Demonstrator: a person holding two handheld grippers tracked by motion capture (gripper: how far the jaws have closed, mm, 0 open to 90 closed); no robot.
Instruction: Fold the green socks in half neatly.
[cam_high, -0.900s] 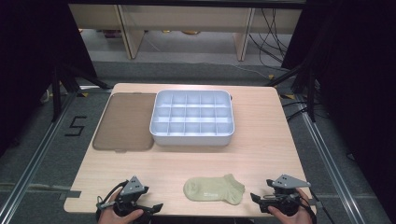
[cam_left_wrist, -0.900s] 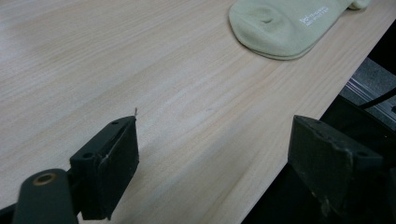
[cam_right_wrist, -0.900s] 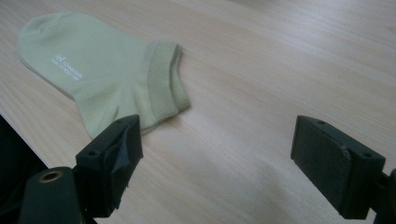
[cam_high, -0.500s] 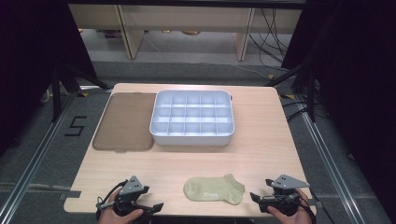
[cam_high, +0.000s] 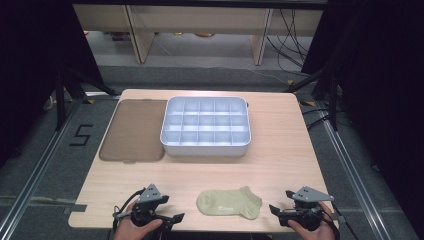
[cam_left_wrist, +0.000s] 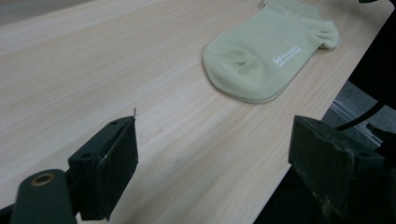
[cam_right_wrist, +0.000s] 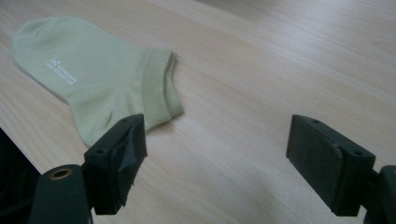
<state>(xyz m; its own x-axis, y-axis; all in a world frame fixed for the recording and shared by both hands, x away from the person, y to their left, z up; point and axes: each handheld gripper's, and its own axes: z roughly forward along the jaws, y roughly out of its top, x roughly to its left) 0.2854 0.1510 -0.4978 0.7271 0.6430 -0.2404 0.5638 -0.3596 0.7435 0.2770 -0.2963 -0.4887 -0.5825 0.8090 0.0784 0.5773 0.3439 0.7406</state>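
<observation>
A pale green ankle sock (cam_high: 229, 203) lies flat near the front edge of the wooden table (cam_high: 280, 160), with white print on its side. My left gripper (cam_high: 172, 218) rests at the front left, jaws open, pointing toward the sock's toe (cam_left_wrist: 261, 60) with bare wood between the jaws. At the front right my right gripper (cam_high: 274, 210) stands open too, aimed toward the sock's cuff (cam_right_wrist: 161, 84), which lies just beyond its left jaw. Nothing is held by either one.
A white compartment tray (cam_high: 206, 126) with several empty cells stands in the middle of the table. A flat brown lid (cam_high: 134, 130) lies to its left. Dark floor and cables surround the table.
</observation>
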